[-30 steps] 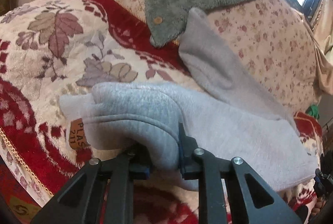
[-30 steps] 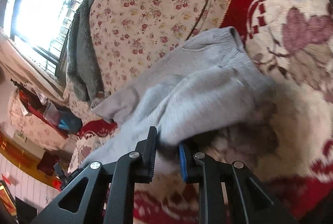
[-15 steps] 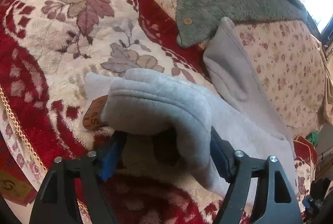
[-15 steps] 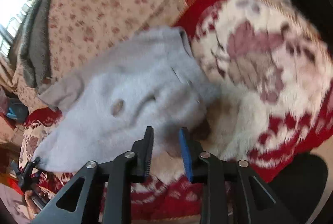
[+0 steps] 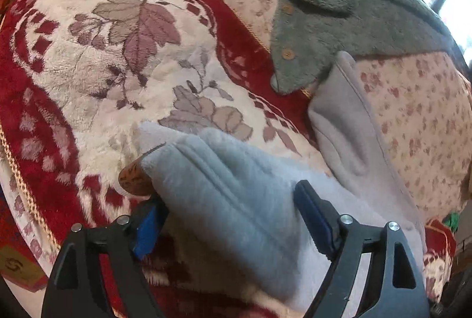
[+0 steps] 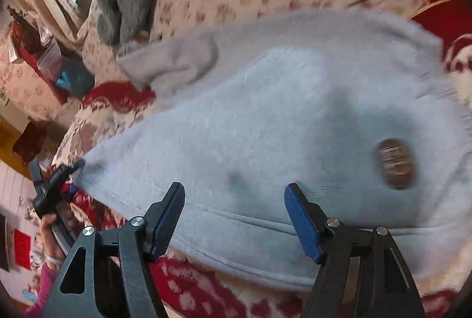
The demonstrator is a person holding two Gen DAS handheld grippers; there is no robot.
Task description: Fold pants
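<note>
From the left wrist view, the left tongs [image 5: 230, 217] point steeply down at the near edge of the grey fleece pants [image 5: 236, 200], and their jaws are opening, the blue pads standing clear on either side of a thick folded ridge of cloth that sits between them without being pinched. The pants lie across a red and cream leaf-patterned blanket [image 5: 88, 87], with one leg [image 5: 348, 135] running up onto the floral quilt [image 5: 413, 99] just beside a green fleece jacket [image 5: 339, 31]. The risk here, as I judge it, is that the raised ridge is springy and may slump or unroll once the pads let go, so the fold loses its line; a pad could also snag the fleece on the way out and drag the edge askew. A brown leather patch [image 5: 134, 180] peeks out under the fold.

From the right wrist view, which is blurred, the right tongs [image 6: 234, 217] also tilt well downward over the hem side of the pants [image 6: 265, 117], jaws opening with only flat cloth below them and nothing clamped. The leather patch [image 6: 395, 163] faces up here. The stray leg [image 6: 174, 61] is bunched toward the quilt and may end up crooked in the next fold. The person's other hand [image 6: 50, 226] and the left tongs [image 6: 53, 185] show at the far corner.
</note>
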